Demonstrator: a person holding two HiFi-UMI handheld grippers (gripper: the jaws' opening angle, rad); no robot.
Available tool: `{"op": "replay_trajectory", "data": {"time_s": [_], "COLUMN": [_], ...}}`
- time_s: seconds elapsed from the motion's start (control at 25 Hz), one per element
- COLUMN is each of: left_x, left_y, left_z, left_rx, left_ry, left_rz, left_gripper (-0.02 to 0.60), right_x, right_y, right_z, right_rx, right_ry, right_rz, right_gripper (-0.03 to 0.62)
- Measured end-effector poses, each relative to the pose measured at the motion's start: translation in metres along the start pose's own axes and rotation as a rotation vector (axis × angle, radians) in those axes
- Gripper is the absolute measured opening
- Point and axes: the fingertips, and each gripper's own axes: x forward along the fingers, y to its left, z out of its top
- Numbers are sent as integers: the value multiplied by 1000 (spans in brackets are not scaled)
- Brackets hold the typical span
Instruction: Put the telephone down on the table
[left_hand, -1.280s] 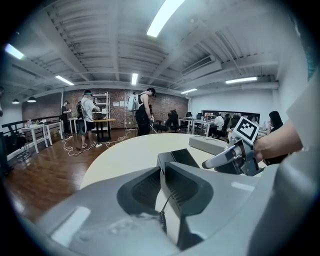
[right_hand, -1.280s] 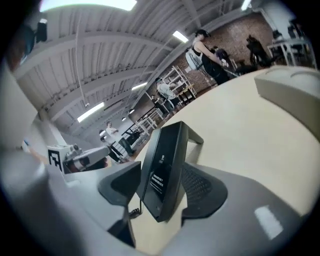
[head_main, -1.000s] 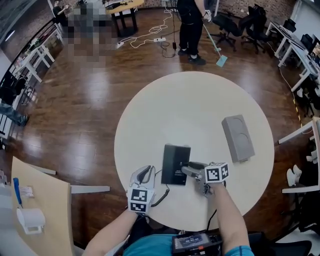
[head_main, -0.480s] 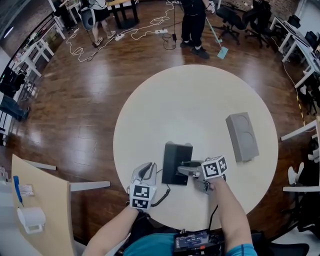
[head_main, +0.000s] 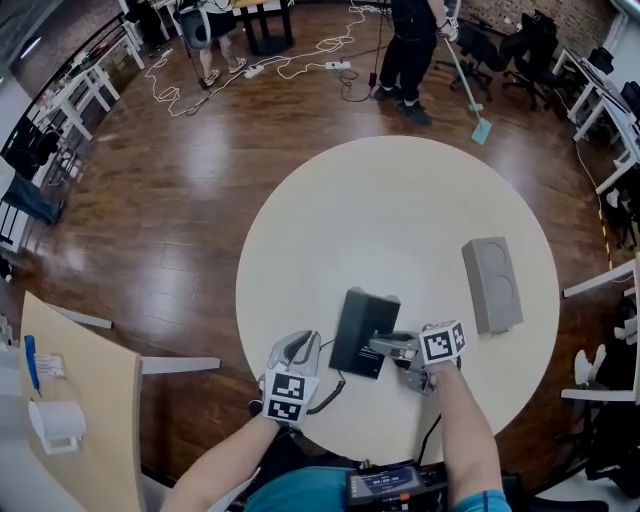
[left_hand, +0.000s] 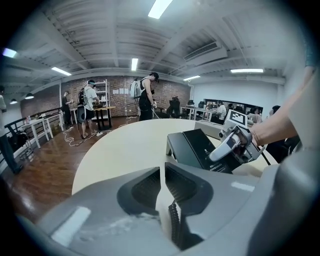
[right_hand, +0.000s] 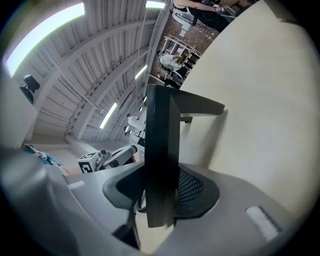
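Scene: a round cream table (head_main: 400, 210) on a dark wood floor in an open workroom, seen from above the person who works both tongs.

Telephone: the black telephone (head_main: 362, 330) sits on the near part of the table, between the two tongs, turned a little askew to the table's edge. From the left gripper view its face slopes up on a short foot.

Right gripper: the right gripper (head_main: 385, 345) reaches in from the telephone's right side. Its own view shows the set's dark edge standing upright between the jaws, which are closing, and both pads look to be against it.

Left gripper: the left gripper (head_main: 300, 347) rests near the table's near edge, just left of the telephone and apart from it. Its jaws stand narrow, with only a thin slit of tabletop showing between them.

Cord: a black coiled cord (head_main: 325, 392) curls from the telephone's near corner to a spot beside the left gripper. In the left gripper view it runs below the jaws, and whether they pinch it is hard to say from that angle.

Also on the table: a grey box (head_main: 492, 285) with two round marks on its top lies well apart, toward the right rim.

Background: a person with a mop (head_main: 412, 45) stands beyond the table, and white cables trail over the floor.
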Motion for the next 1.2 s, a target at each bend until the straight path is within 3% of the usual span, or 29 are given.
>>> {"op": "replay_trajectory", "data": {"time_s": [0.4, 0.8, 1.2], "left_x": [-15, -47, -123], "left_y": [4, 14, 85], "left_z": [-5, -3, -28], "left_rx": [-53, -119, -222], "left_ry": [-19, -85, -178], "left_rz": [-11, 8, 156], "left_gripper": [40, 40, 31], "right_x": [-9, -20, 10], "right_y": [21, 61, 140], "right_z": [-8, -8, 2], "right_rx": [85, 95, 33], "right_ry": [-173, -307, -311], "right_rz": [99, 193, 269], "right_gripper": [152, 152, 152]}}
